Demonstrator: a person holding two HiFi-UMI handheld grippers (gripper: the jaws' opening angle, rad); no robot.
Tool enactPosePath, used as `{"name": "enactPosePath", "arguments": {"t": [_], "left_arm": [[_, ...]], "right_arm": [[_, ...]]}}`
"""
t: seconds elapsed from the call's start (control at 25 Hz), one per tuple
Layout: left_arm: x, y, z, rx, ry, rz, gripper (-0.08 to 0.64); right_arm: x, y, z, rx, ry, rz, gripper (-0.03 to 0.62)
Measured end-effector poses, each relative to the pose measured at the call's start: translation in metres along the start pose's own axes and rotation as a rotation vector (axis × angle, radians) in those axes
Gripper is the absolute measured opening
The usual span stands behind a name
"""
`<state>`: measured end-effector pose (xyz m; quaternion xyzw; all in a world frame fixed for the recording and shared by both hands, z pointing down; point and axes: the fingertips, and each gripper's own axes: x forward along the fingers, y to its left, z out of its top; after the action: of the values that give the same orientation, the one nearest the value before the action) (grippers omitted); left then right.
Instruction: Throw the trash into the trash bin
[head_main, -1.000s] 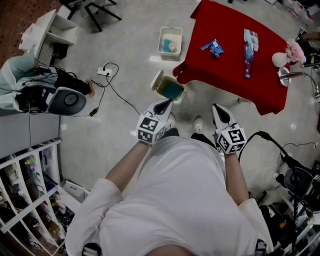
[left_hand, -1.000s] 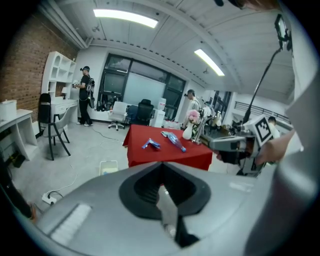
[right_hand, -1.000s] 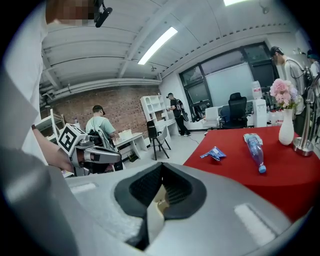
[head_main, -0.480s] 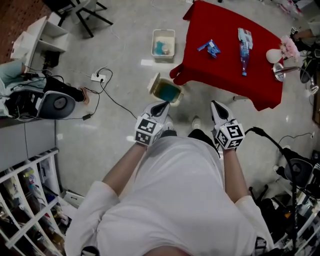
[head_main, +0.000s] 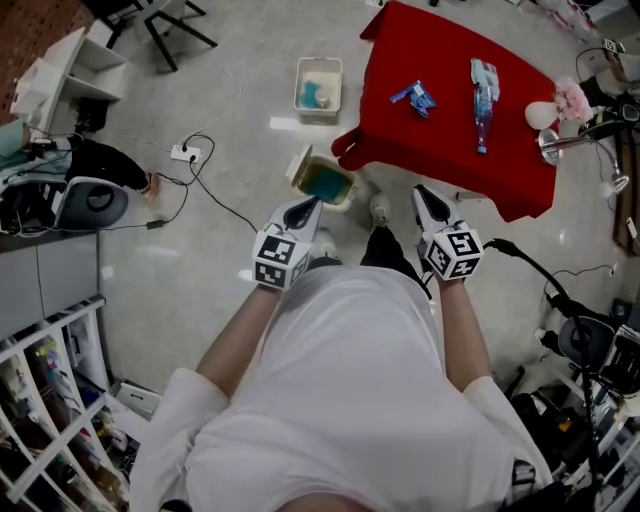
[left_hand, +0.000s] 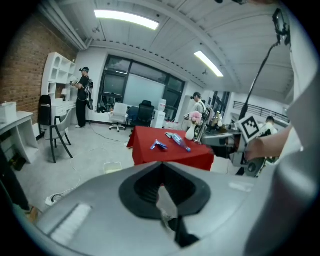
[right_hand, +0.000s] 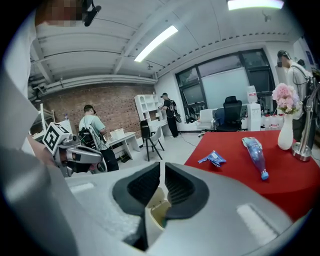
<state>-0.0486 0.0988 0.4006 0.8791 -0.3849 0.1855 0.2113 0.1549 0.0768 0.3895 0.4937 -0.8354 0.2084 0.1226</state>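
Observation:
On the red table (head_main: 440, 120) lie a blue wrapper (head_main: 415, 97) and a clear plastic bottle (head_main: 480, 100); both also show in the right gripper view, wrapper (right_hand: 214, 159) and bottle (right_hand: 255, 154). A cream trash bin (head_main: 322, 178) with a teal liner and a raised lid stands on the floor at the table's near left corner. My left gripper (head_main: 302, 210) hangs just short of the bin, shut and empty. My right gripper (head_main: 428, 198) is by the table's near edge. Its jaws have just been opening, and a narrow slit with nothing in it shows between them (right_hand: 162, 170).
A small white basket (head_main: 318, 85) sits on the floor beyond the bin. A vase of pink flowers (head_main: 560, 100) and a metal stand (head_main: 575, 140) occupy the table's right end. Cables and a power strip (head_main: 182, 153) trail at left. People stand by desks far off.
Both grippers have moved forward with the person towards the red table and the bin. The left gripper's tips now hang closer to the bin's near rim.

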Motion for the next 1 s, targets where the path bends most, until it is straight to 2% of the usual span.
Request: {"name": "enactPosePath", "arguments": {"t": [0.28,0.44,0.56,1.0], "left_arm": [[0.009,0.013,0.01,-0.068,-0.036,0.109,0.005],[0.021,0.018,0.016,-0.098,-0.051,0.167,0.005],[0.034,0.019,0.014,-0.13,-0.046,0.212,0.005],[0.06,0.03,0.01,-0.254,-0.045,0.378,0.005]], "right_arm": [[0.035,-0.024,0.007,-0.042,0.045,0.084,0.032],[0.057,-0.051,0.007,-0.068,0.087,0.118,0.032],[0.075,-0.075,0.005,-0.094,0.131,0.144,0.055],[0.145,-0.153,-0.003,-0.167,0.25,0.172,0.071]]}}
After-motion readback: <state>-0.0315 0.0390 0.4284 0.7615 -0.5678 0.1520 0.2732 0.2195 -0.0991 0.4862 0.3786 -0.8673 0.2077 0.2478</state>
